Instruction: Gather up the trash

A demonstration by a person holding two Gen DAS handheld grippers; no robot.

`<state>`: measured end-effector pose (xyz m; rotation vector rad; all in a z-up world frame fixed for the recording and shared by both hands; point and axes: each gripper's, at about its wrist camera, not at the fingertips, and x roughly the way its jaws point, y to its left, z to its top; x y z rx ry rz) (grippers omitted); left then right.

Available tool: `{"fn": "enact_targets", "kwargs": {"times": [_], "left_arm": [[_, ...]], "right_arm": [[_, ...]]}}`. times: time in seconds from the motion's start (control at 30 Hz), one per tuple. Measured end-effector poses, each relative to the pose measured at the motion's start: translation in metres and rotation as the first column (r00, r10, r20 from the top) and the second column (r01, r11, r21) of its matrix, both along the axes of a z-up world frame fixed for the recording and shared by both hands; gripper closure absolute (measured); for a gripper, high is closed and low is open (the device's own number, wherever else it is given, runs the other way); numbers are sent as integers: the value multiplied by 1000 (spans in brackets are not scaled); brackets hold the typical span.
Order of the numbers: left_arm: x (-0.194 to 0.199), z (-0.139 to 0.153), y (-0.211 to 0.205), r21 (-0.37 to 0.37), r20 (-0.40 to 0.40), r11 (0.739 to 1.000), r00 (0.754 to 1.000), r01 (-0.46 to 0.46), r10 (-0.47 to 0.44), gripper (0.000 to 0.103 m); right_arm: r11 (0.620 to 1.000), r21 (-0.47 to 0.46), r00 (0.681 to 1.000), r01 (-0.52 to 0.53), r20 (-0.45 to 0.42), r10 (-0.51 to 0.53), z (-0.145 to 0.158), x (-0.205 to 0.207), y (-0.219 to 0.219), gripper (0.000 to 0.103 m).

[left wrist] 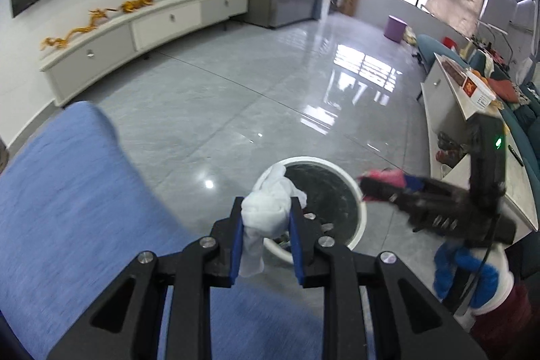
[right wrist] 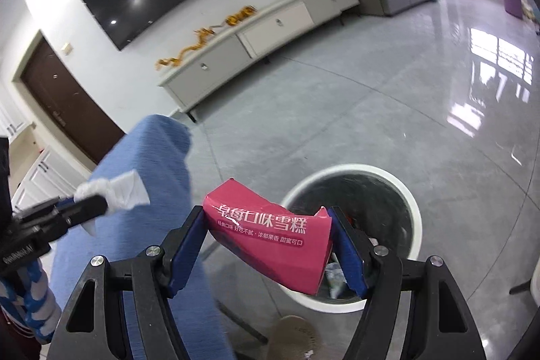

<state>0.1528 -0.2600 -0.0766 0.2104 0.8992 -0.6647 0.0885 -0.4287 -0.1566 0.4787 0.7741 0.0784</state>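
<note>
Two loaded tools above white bin (right wrist: 351, 171) with scraps (right wrist: 334, 275) inside.

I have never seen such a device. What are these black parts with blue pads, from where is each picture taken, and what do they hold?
A person holds two hand-held grippers, each carrying a camera that looks along its fingers. The left-wrist view shows the left gripper shut on a crumpled white tissue. The right-wrist view shows the right gripper shut on a crushed pink box. Both hover near a white trash bin with a dark liner, standing on the grey tiled floor. A blue fabric surface lies to the left.
</note>
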Motion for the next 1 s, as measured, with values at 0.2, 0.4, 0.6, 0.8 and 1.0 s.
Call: {"fn": "enact_targets", "kwargs": {"times": [0.2,0.4,0.6,0.8,1.0], "left_arm": [[30,-24,-48,-33,-75,999,997,33,-36,78],[57,-45,-74,-77,-161,997,986,25,-37,74],[68,-52,-85,-128,-213,992,976,10,-37,40],[59,-43,-77,-109,-177,994,984,-8,-11,40],[34,-14,-45,-68,-49,996,998,-52,49,40]], "right_arm": [[1000,6,996,24,-84,-24,-43,15,-24,32],[1000,-9,990,14,-139,-15,-71,31,-33,31],[999,-43,982,25,-186,-33,-86,36,-36,24],[997,-72,979,37,-197,-51,-81,23,-41,24],[995,-90,985,46,-159,-60,-53,11,-33,24]]}}
